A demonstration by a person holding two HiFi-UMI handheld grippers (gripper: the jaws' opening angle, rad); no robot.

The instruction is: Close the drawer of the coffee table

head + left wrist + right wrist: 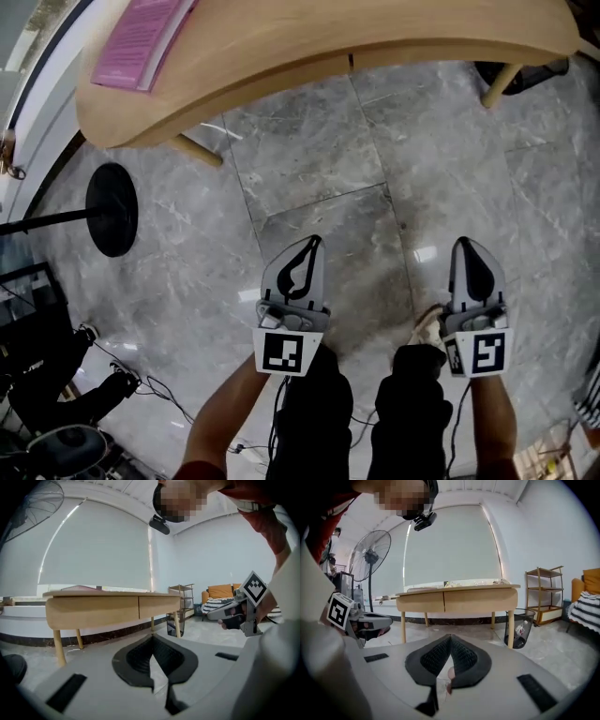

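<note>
Short of the table (281,56), grippers idle.
Both closed, empty: left gripper (307,244), right gripper (466,246); drawer (421,601) looks flush, job likely done.

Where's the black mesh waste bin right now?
In the right gripper view, the black mesh waste bin stands on the floor at right, just beside the light wooden table's right-hand leg, with the wooden shelf rack to its right.

The table (281,56) stands ahead of you, a booklet (141,37) on its left end. The fan base (112,208) sits on the floor to your left, and a bin (518,627) stands just beside the table's right leg. Your left gripper (312,242) and right gripper (465,244) are side by side, short of the table.
</note>
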